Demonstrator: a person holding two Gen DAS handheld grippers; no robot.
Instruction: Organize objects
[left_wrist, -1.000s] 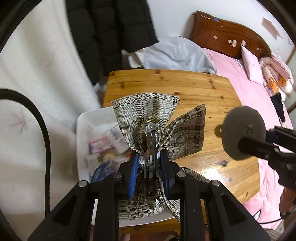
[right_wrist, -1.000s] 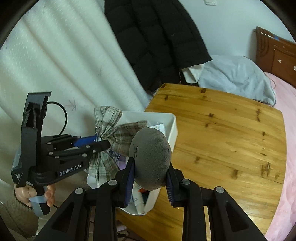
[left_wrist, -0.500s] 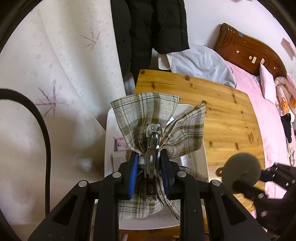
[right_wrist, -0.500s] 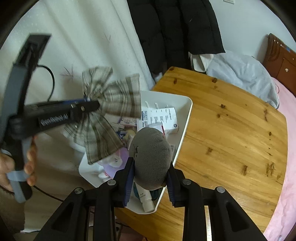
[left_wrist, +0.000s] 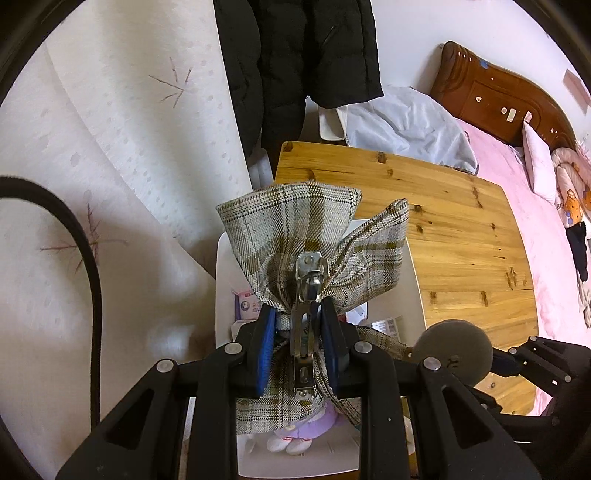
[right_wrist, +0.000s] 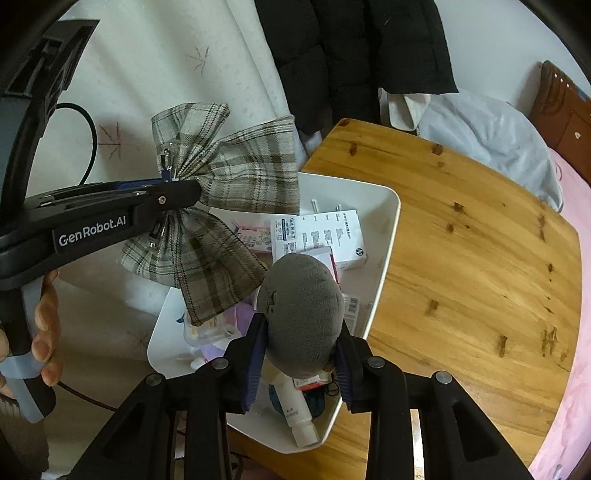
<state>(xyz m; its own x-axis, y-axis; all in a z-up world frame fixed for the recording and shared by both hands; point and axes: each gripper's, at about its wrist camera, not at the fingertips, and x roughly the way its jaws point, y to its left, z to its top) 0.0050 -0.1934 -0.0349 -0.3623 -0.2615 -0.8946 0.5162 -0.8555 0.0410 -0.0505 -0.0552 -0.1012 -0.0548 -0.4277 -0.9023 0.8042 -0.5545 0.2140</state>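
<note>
My left gripper (left_wrist: 300, 317) is shut on the metal clip of a plaid bow hair clip (left_wrist: 314, 236) and holds it in the air above the white tray (left_wrist: 221, 258). It also shows in the right wrist view (right_wrist: 170, 184), with the bow (right_wrist: 236, 177) over the tray's far left part. My right gripper (right_wrist: 301, 332) is shut on a grey plush ball (right_wrist: 301, 299) and holds it above the tray's near end (right_wrist: 388, 229). The ball also shows in the left wrist view (left_wrist: 456, 350).
The tray holds white boxes (right_wrist: 317, 236), a white tube (right_wrist: 295, 413) and a purple plush toy (left_wrist: 306, 428). It sits on the left end of a wooden table (right_wrist: 480, 258). A white curtain (left_wrist: 129, 147), a black coat (left_wrist: 306, 55) and a pink bed (left_wrist: 546, 240) surround the table.
Both grippers have moved left, from above the table to above the tray, each still holding its object. The tray's contents now show under the ball.
</note>
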